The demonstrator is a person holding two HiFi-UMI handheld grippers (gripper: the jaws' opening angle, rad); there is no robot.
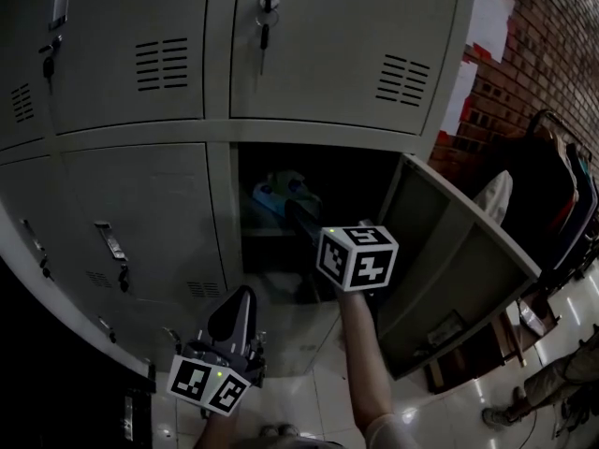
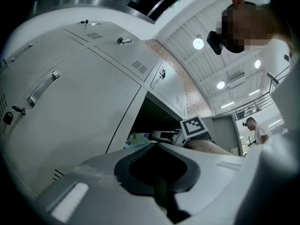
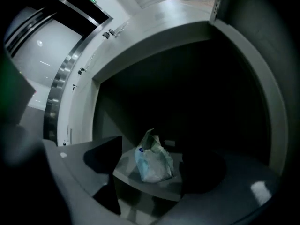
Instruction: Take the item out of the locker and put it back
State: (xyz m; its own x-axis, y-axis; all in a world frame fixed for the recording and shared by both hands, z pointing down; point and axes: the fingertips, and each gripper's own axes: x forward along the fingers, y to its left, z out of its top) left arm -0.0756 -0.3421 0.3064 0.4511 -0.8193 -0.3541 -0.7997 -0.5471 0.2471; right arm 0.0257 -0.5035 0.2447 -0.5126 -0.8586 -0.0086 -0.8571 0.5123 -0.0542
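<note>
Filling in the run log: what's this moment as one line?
right gripper: open, in locker | bag: on shelf between its jaws, not gripped | left gripper: shut, outside locker

lockers (image 1: 140,204): plain grey, black vent slots | bag (image 3: 152,161): pale blue-white, green tint, small blue mark | marker cubes (image 1: 357,257): black squares on white | brick wall (image 1: 552,64): red-brown, pale mortar grid | paper sheets (image 1: 491,17): white | floor (image 1: 309,382): glossy white tiles
</note>
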